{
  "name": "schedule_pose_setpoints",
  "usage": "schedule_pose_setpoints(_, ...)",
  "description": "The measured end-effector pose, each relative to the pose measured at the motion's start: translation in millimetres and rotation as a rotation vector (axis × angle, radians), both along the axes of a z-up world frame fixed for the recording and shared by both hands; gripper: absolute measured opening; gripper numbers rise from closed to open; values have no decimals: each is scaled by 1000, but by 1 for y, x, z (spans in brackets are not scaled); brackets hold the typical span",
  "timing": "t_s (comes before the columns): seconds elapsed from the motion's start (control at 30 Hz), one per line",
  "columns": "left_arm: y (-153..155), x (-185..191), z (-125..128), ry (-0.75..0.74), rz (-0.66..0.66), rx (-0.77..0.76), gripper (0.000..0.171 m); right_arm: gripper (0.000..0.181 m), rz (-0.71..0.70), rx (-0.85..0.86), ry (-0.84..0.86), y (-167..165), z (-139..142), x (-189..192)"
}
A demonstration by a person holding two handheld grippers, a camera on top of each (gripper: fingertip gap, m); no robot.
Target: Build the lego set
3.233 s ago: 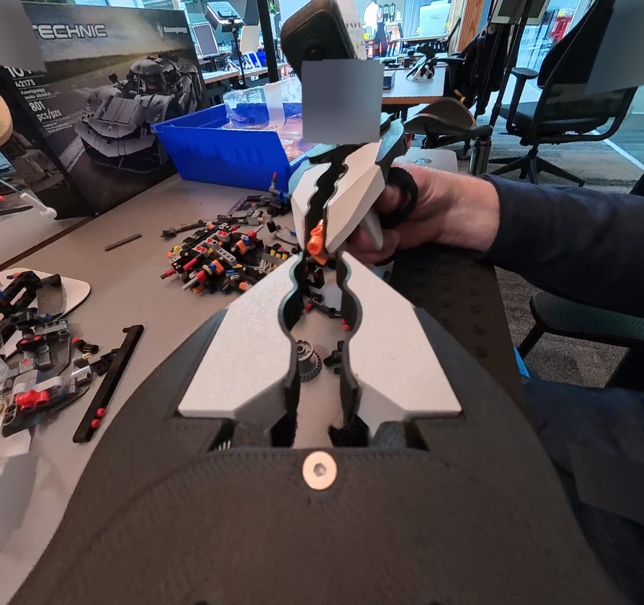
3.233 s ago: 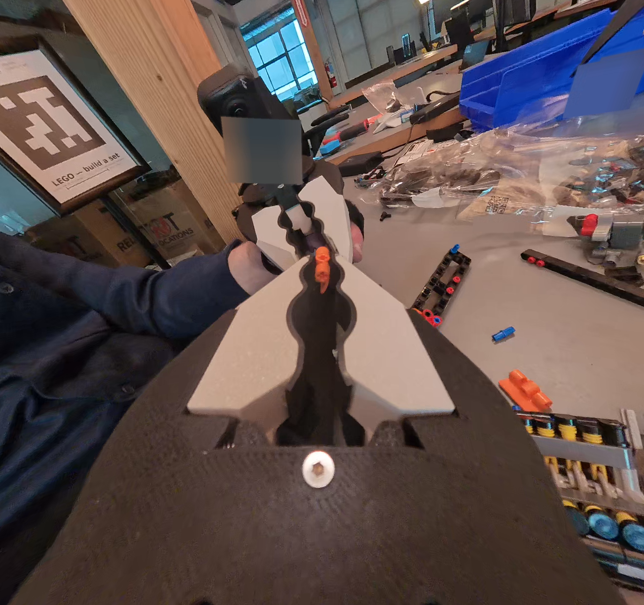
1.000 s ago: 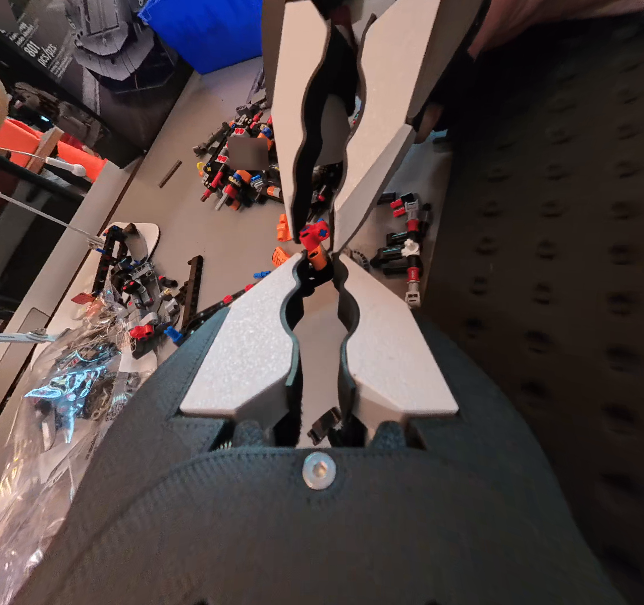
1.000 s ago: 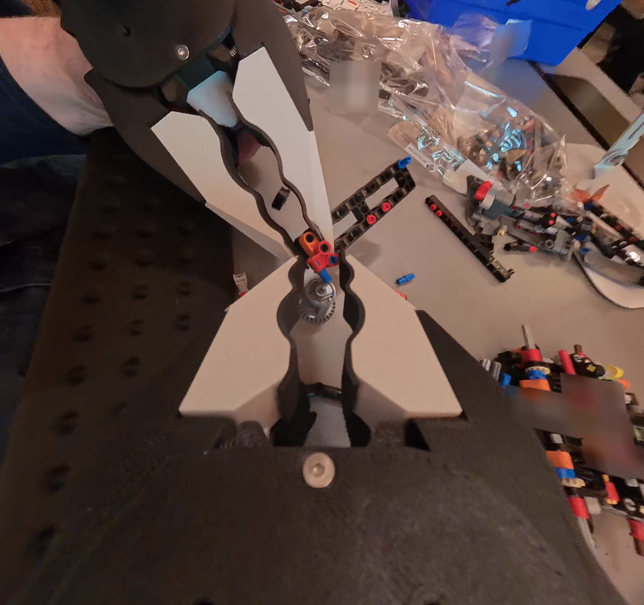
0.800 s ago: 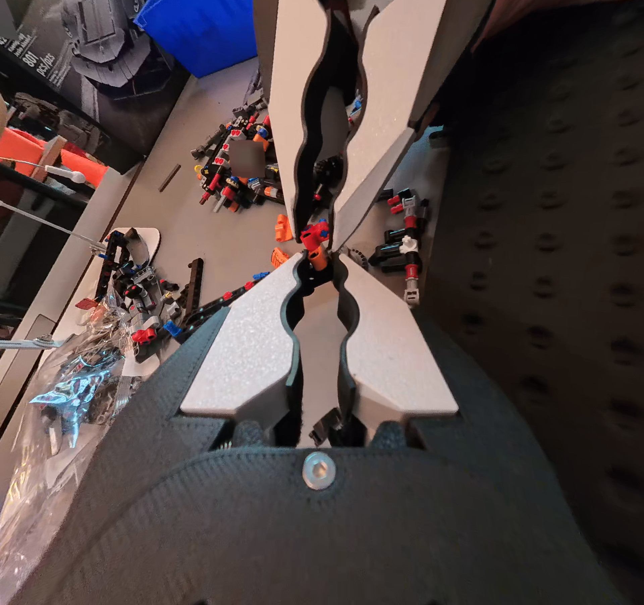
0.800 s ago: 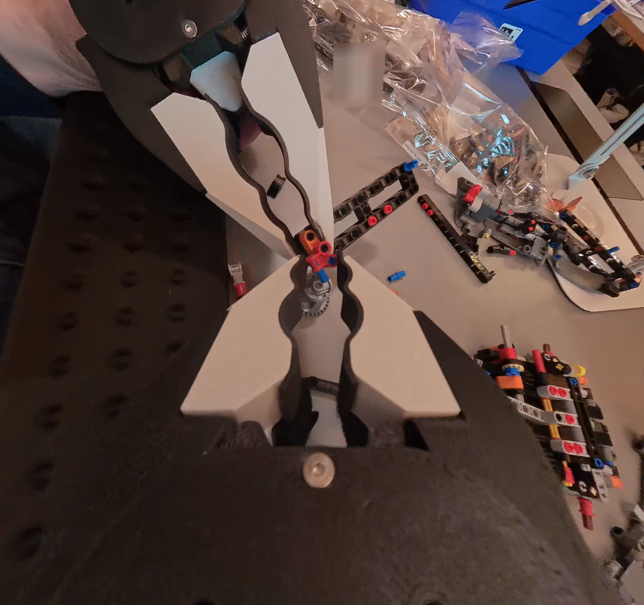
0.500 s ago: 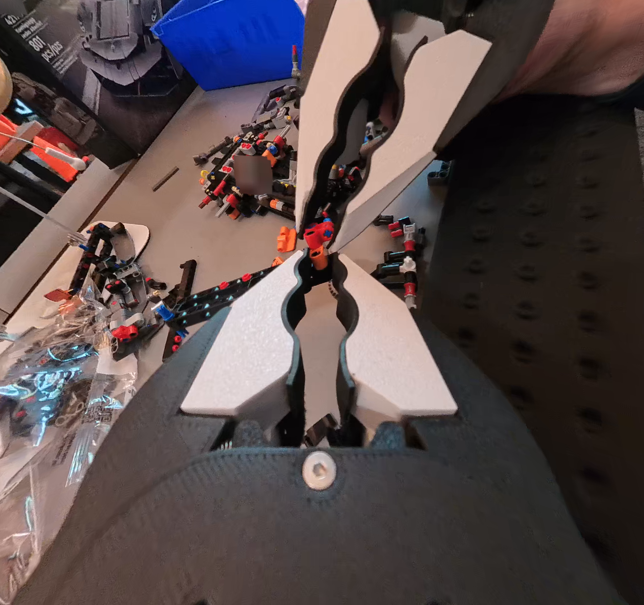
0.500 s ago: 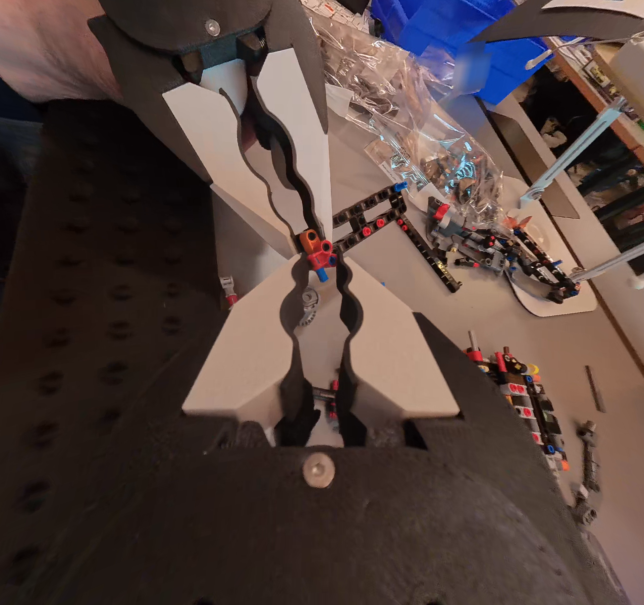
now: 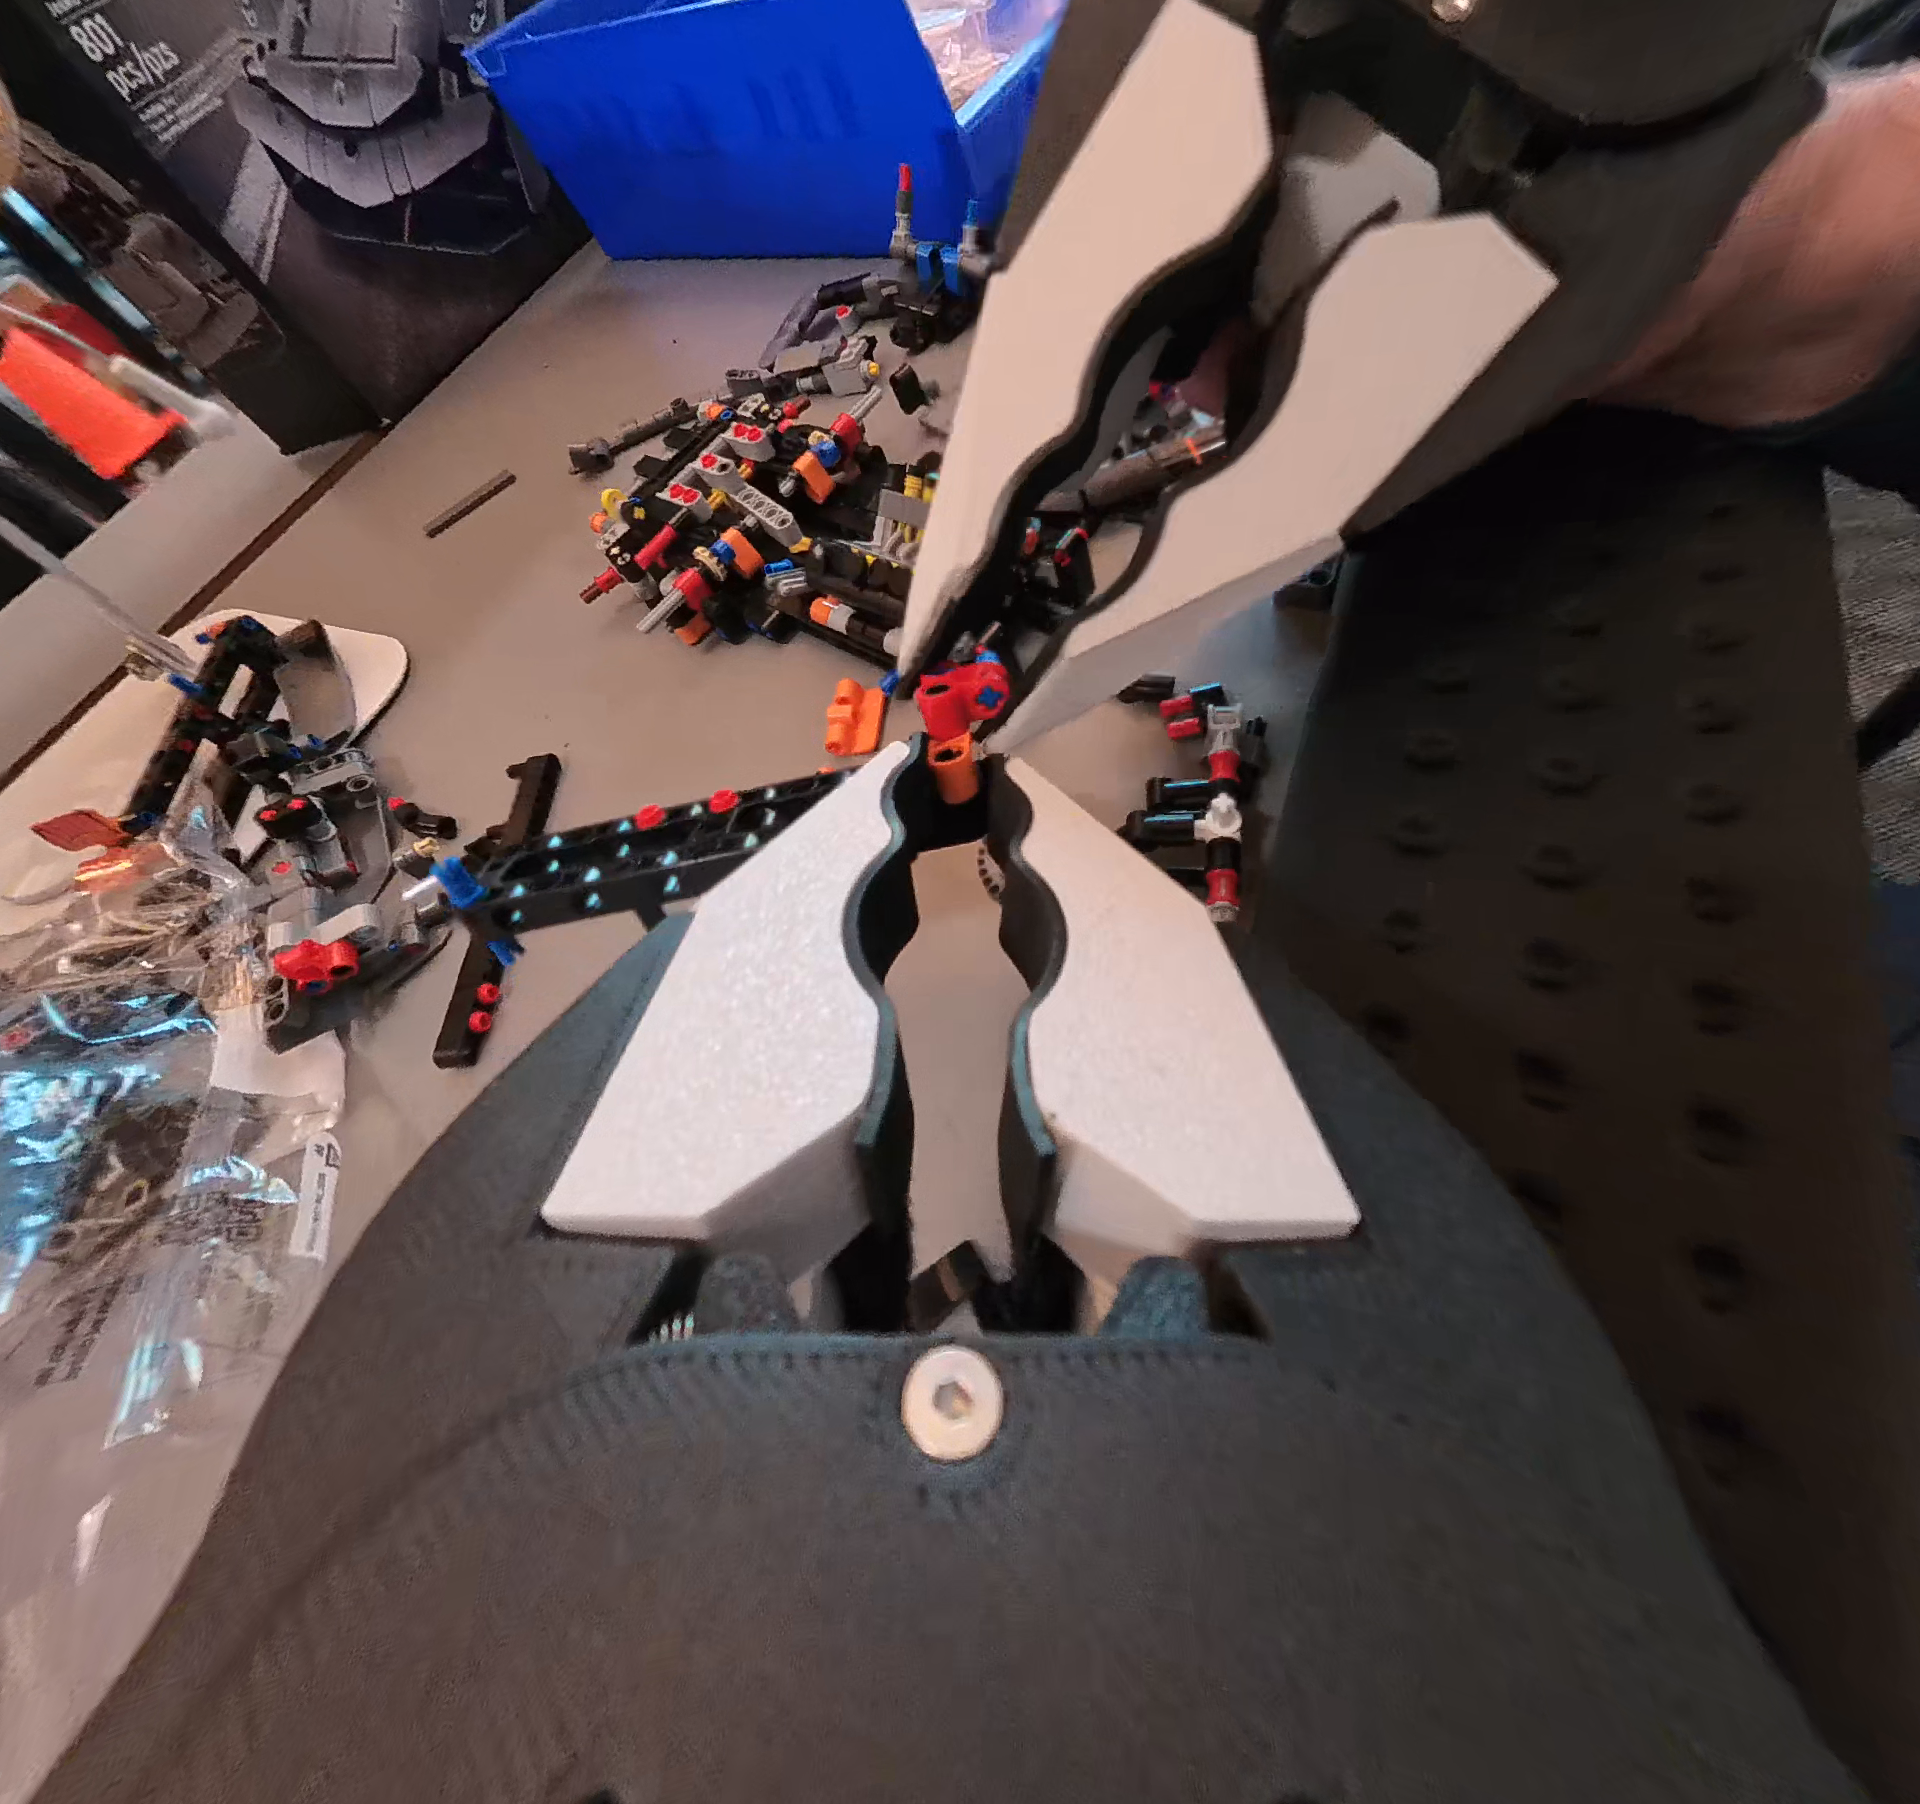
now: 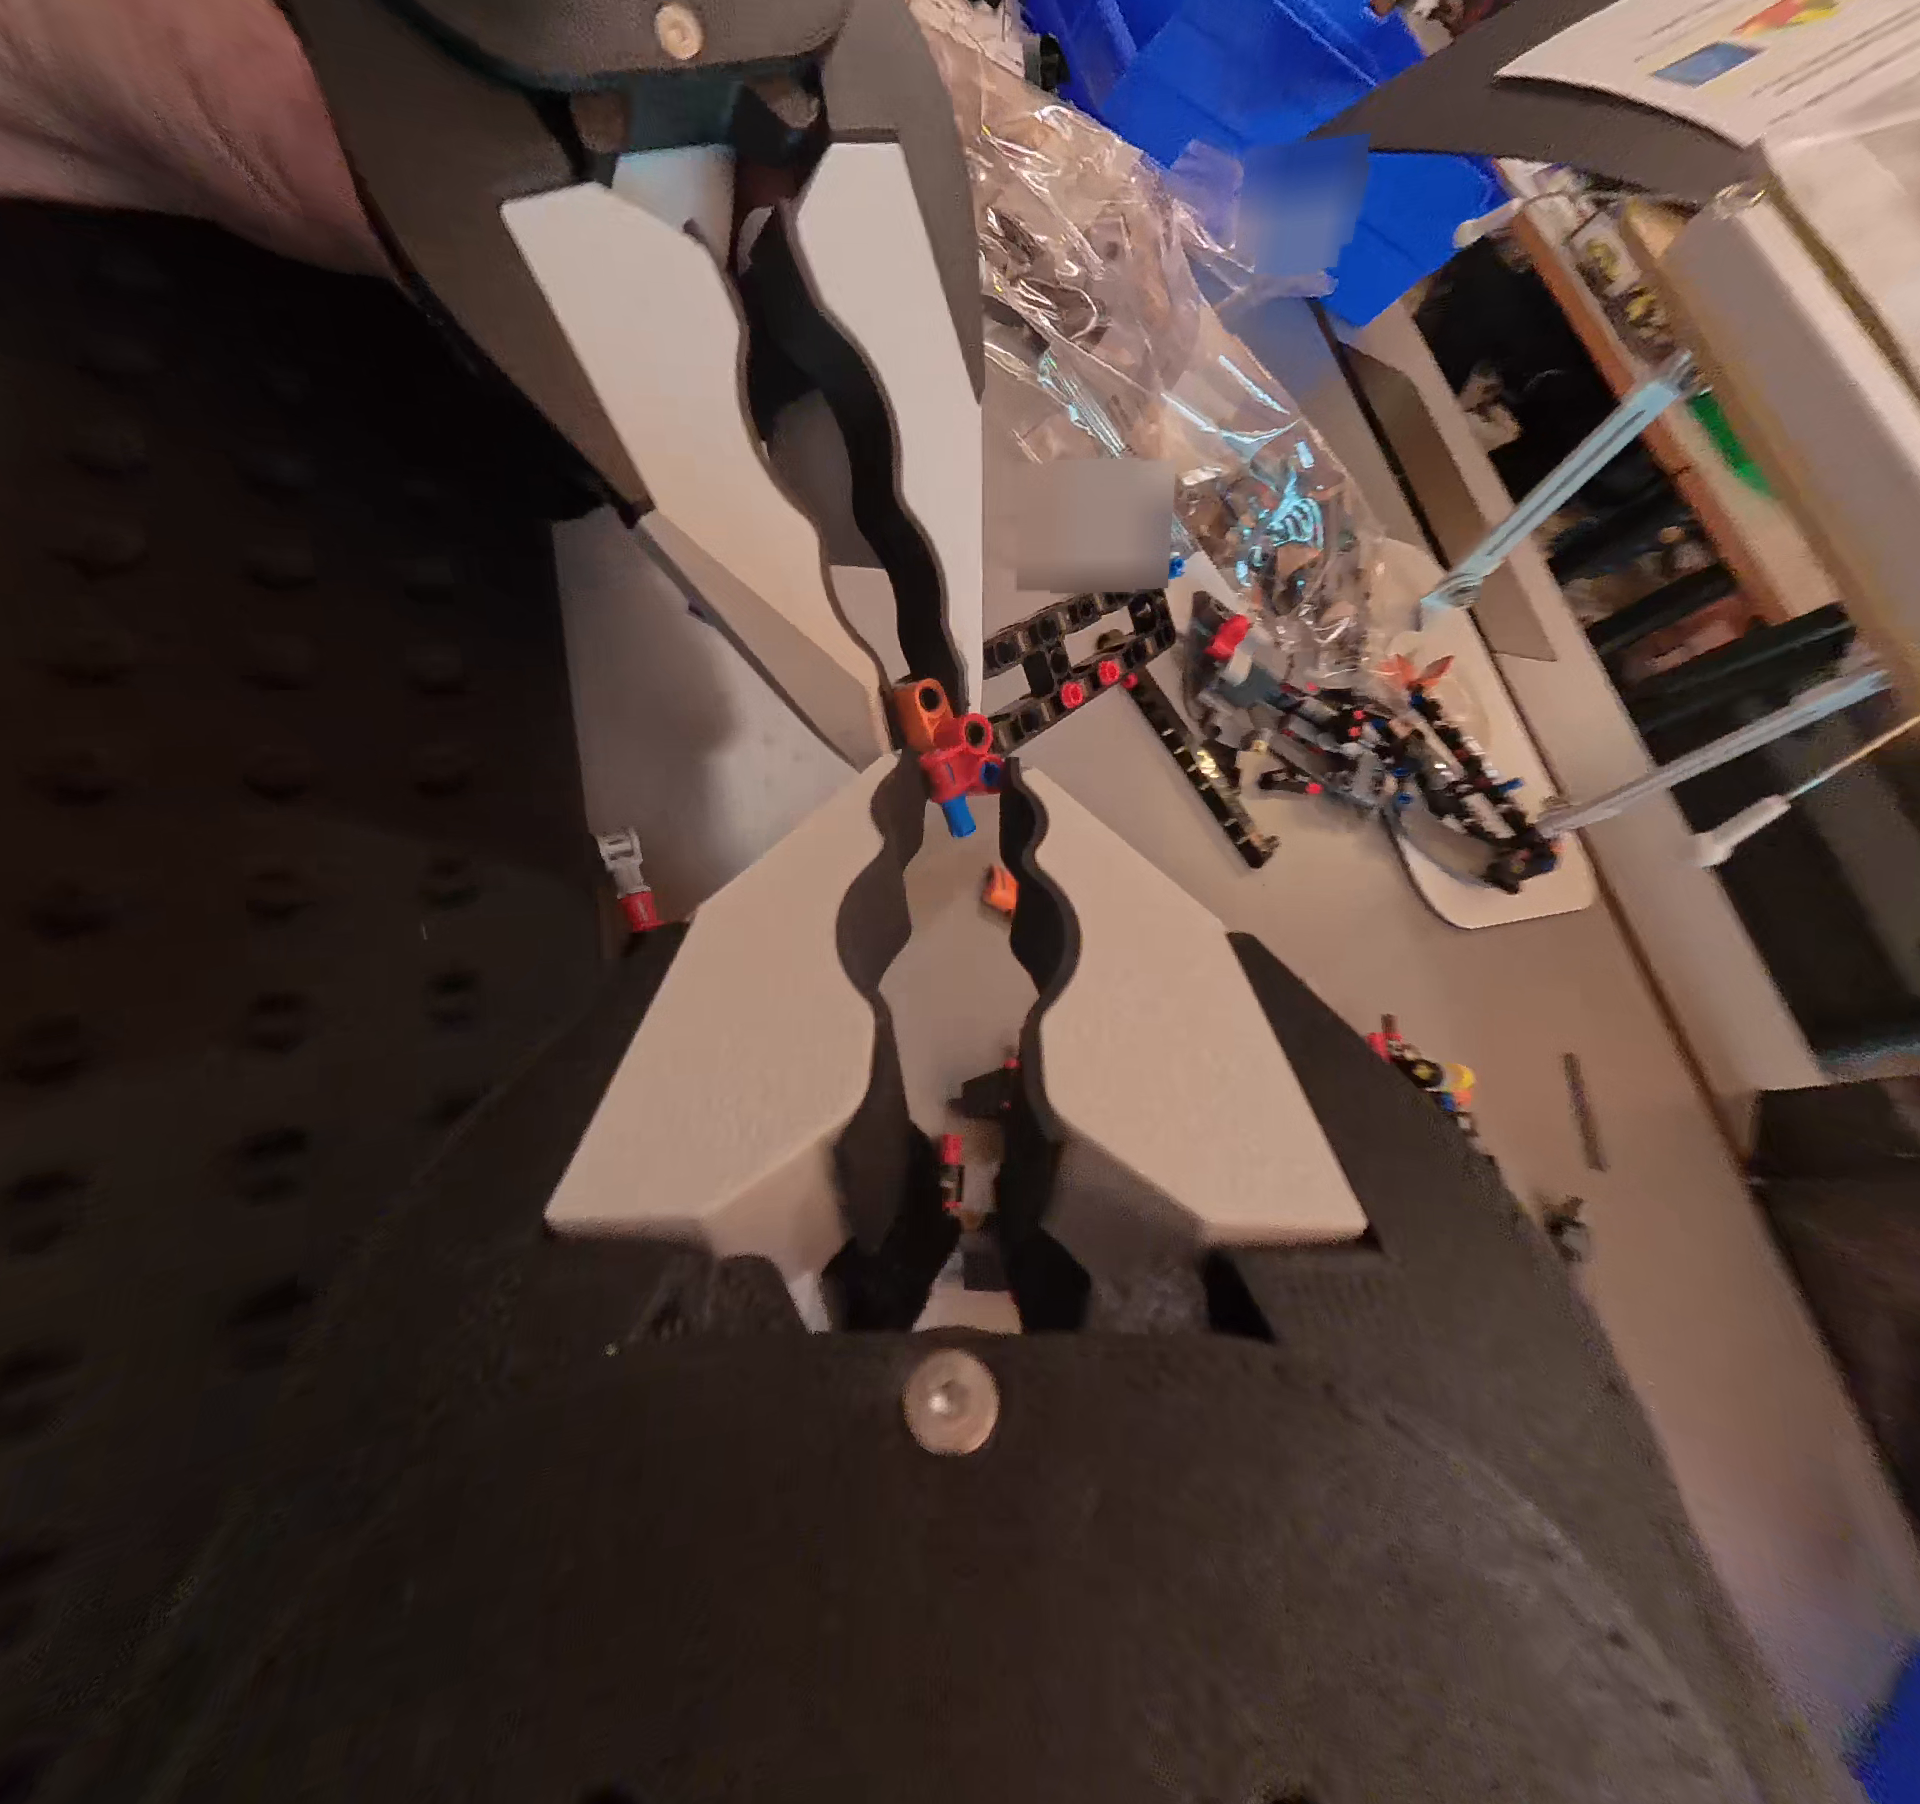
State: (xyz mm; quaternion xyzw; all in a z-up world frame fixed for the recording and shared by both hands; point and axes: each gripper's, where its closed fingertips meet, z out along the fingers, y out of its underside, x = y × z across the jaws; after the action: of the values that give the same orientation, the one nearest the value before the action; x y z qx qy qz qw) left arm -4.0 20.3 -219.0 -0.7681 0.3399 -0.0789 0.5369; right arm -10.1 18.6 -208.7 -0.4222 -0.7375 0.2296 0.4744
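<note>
My left gripper (image 9: 951,767) is shut on a small orange connector (image 9: 951,765). My right gripper (image 10: 961,783) is shut on a red connector (image 10: 954,765) with a blue pin sticking out of it. The two grippers meet tip to tip above the grey table (image 9: 582,674), and the red connector (image 9: 964,694) touches the orange one (image 10: 923,705). In the left wrist view the right gripper (image 9: 961,689) comes in from the upper right. In the right wrist view the left gripper (image 10: 923,715) comes in from above.
A pile of loose parts (image 9: 769,528) and a blue bin (image 9: 748,123) lie behind. A black frame beam (image 9: 644,850), a part-built assembly on a white plate (image 9: 239,715) and plastic bags (image 9: 125,1183) are to the left. A black studded mat (image 9: 1558,1027) is to the right. The grippers are tip to tip, or close to it.
Since 3.2 s ago the grippers have come down over the table, and a red connector now sits against the orange one. Over the last second they stayed tip to tip and tilted.
</note>
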Motion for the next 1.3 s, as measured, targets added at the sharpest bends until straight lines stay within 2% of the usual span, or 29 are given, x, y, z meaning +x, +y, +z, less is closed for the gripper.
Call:
schedule_pose_setpoints(0.07,0,-1,1,-35,-2,-16,7,12,-8,17,8,0,2,-1)
schedule_pose_setpoints(0.2,0,0,4,-38,-4,4,7,12,14,-147,23,0,4,-1)
schedule_pose_setpoints(0.6,1,2,-2,116,22,54,9,13,43,-439,-20,0,-1,2)
schedule_pose_setpoints(0.73,3,0,-5,172,48,64,9,14,27,-410,-18,2,-2,1)
schedule_pose_setpoints(0.8,3,-1,6,186,61,135,9,14,44,-406,33,1,6,0)
schedule_pose_setpoints(0.87,6,-8,4,331,124,185,8,15,41,-470,27,3,5,0)
schedule_pose_setpoints(0.97,9,-9,0,506,157,237,8,13,80,-601,111,5,22,5)
schedule_pose_setpoints(1.03,11,-8,7,541,182,285,7,23,69,-657,41,5,10,4)
schedule_pose_setpoints(1.1,12,-9,7,578,191,299,7,28,67,-643,1,2,2,1)
schedule_pose_setpoints(1.2,13,-8,6,658,203,326,7,14,41,-651,12,7,3,0)
schedule_pose_setpoints(1.3,15,-7,7,714,215,349,6,14,48,-713,36,8,8,0)
